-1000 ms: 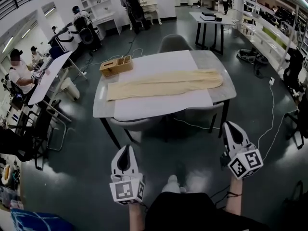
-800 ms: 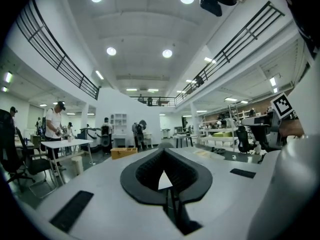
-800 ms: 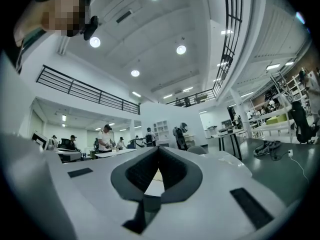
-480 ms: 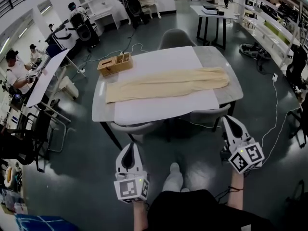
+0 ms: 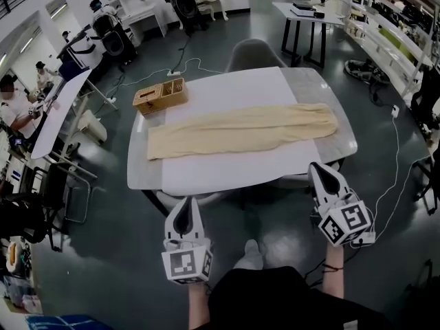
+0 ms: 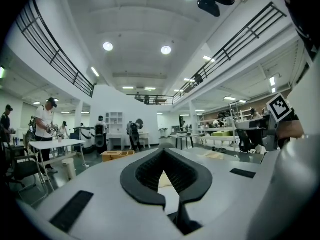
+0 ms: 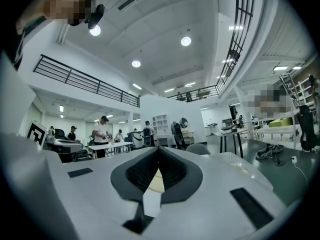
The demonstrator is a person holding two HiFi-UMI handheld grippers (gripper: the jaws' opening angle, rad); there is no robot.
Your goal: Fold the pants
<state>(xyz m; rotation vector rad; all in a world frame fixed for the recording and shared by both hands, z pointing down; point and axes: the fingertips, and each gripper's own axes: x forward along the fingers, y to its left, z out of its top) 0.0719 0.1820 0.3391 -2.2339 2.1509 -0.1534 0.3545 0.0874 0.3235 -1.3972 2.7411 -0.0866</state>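
left tongs (image 5: 184, 208): clenched, empty
right tongs (image 5: 323, 179): same, clenched
risk: grabbing one layer of pants (image 5: 240, 129), fold probably goes crooked

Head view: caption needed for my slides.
Left gripper and right gripper, both shut, held short of a table bearing flat pants and a box.

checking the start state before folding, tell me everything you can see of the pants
The pants are pale cream, soft-looking cloth, stretched flat in one long narrow strip across the grey table. They lie mostly on a white sheet, with the right end reaching past it onto the tabletop. The wider end lies to the right, the narrower to the left. Faint wrinkles run along them. Nothing rests on them; the wooden box stands apart beyond the left end.
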